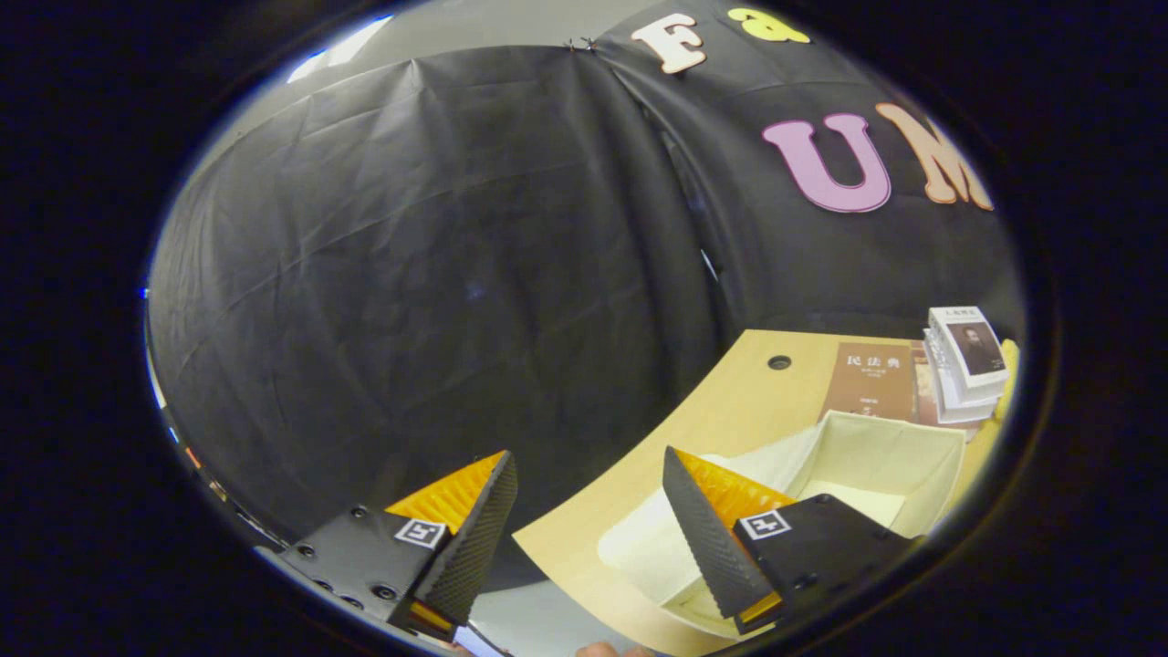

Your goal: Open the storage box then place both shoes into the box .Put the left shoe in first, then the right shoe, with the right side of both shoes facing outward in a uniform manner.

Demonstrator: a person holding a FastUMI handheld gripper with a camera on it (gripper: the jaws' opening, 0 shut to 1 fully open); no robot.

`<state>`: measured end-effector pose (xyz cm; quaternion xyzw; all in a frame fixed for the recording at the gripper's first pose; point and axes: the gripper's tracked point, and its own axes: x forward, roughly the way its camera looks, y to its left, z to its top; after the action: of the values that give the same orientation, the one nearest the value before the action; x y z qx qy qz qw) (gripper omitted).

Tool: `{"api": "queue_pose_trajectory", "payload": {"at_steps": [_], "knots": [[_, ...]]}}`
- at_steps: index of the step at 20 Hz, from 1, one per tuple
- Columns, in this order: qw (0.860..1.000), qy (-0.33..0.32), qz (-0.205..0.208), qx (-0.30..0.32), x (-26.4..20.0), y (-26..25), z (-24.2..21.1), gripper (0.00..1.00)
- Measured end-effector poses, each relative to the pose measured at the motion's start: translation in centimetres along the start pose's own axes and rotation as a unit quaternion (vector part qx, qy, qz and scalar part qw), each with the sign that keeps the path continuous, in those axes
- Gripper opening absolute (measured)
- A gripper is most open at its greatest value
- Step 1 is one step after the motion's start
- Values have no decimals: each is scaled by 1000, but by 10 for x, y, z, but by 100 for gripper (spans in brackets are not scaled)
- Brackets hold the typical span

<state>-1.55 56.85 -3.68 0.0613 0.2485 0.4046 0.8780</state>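
The wall (438,274) of black cloth is the biggest thing here, and it sits at twelve o'clock from the fingers. Next is the table (721,411), light wood, at about two o'clock. It has a small round hole (779,362) near its back edge. On the table sits the box (899,456), made of pale cloth. Its top is open and I can see down inside, where it looks empty. It lies at three o'clock, partly behind the right finger. Behind the box, at about one o'clock from it, a brown book (869,379) lies flat, and a small stack of books (965,365) stands just beside that. The gripper (589,511) is wide open and holds nothing; its left finger hangs out past the table edge and its right finger is over the box. I see no shoes from here. I think the box is already open, so the left shoe should come next. What could go wrong: the gripper points mostly at the wall, so it could grab the wrong shoe first, or bump the soft box and push it into the books.
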Motion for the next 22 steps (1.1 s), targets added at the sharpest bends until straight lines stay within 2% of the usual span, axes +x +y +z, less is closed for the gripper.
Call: {"api": "queue_pose_trajectory", "payload": {"at_steps": [5, 11, 17, 22], "knots": [[1000, 11, -5, 2, -53, -37, -17, 100], [998, 30, -53, -17, -138, -112, -52, 100], [991, 61, -120, 18, -217, -197, -103, 100], [978, 86, -185, 50, -255, -266, -138, 100]]}}
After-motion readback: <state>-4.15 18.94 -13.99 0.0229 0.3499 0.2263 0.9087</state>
